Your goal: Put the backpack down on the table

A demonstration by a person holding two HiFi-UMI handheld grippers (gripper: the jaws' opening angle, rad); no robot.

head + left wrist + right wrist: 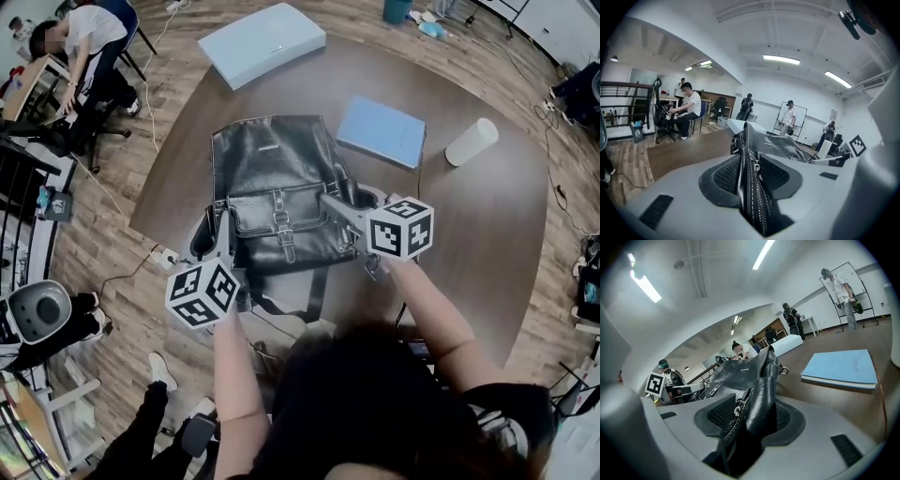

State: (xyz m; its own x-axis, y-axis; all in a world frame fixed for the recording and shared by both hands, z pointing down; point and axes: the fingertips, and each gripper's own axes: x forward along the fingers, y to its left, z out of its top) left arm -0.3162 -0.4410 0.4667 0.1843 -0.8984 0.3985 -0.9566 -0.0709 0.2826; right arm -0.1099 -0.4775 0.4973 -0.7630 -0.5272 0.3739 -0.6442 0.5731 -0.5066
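A black leather backpack (272,178) lies flat on the dark round table (469,244), its flap and buckles facing up and its straps hanging over the near edge. My left gripper (217,230) is at the bag's near left corner. In the left gripper view the zipped leather edge (750,159) stands between the pads of that gripper (749,176), which are shut on it. My right gripper (342,208) is at the near right corner. In the right gripper view a thick fold of leather (754,399) fills the gap of that gripper (750,416), gripped.
A blue book (382,129) and a white cylinder (471,142) lie to the right of the bag, and a pale blue box (262,41) sits at the table's far edge. A person sits at a desk (80,47) at the far left. Cables run over the wooden floor.
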